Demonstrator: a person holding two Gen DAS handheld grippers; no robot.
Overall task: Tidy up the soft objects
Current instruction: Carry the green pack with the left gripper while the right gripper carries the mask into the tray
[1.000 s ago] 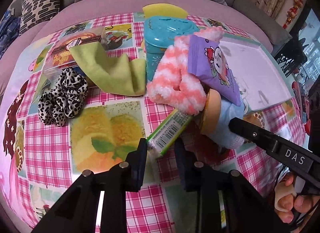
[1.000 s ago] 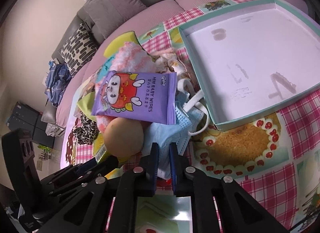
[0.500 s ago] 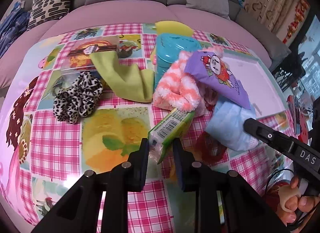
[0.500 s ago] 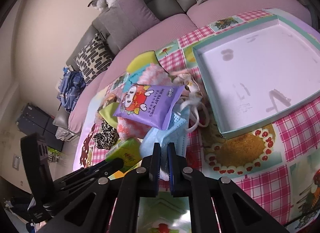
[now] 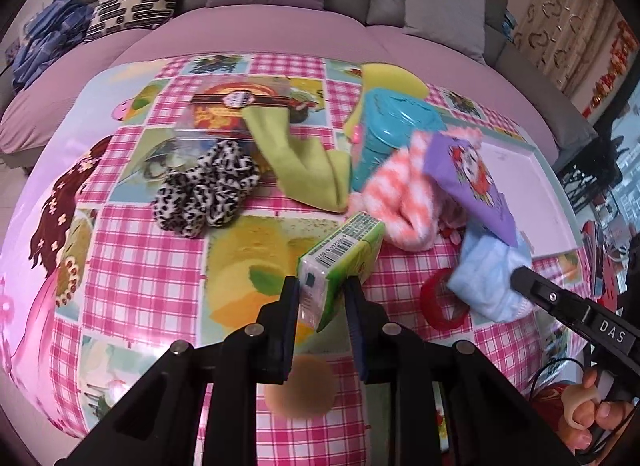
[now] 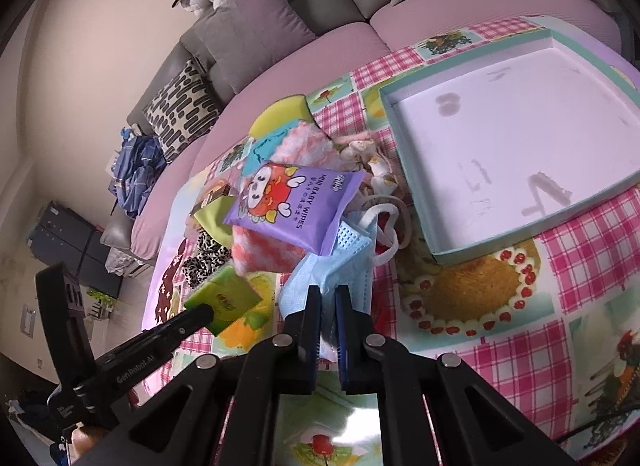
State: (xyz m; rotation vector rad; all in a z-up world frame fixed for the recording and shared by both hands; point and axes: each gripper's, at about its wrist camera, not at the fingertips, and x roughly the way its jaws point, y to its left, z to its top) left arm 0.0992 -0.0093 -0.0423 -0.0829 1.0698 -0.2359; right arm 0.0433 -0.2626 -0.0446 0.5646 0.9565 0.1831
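While the left gripper [image 5: 322, 294] clamps a green tissue pack [image 5: 340, 262], the purple wipes pack [image 6: 296, 201] tops the pile. The right gripper [image 6: 328, 298] pinches a blue face mask [image 6: 336, 258].

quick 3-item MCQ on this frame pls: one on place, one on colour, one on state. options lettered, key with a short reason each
1. Where does the purple baby wipes pack lie?
A. inside the shallow box
B. on top of the pile of soft things
C. on the sofa

2. What colour is the tissue pack in the left gripper?
A. green
B. red
C. black

3. What is the state of the shallow box?
A. holds the scrunchie
B. closed with a lid
C. open, with nothing in it

Key:
1 B, it rests on the pink striped fluffy sock and the blue face mask.
2 A, its wrapper shows green between the fingers.
3 C, its bare white floor shows all over in the right wrist view, while the right gripper pinches the mask outside it.
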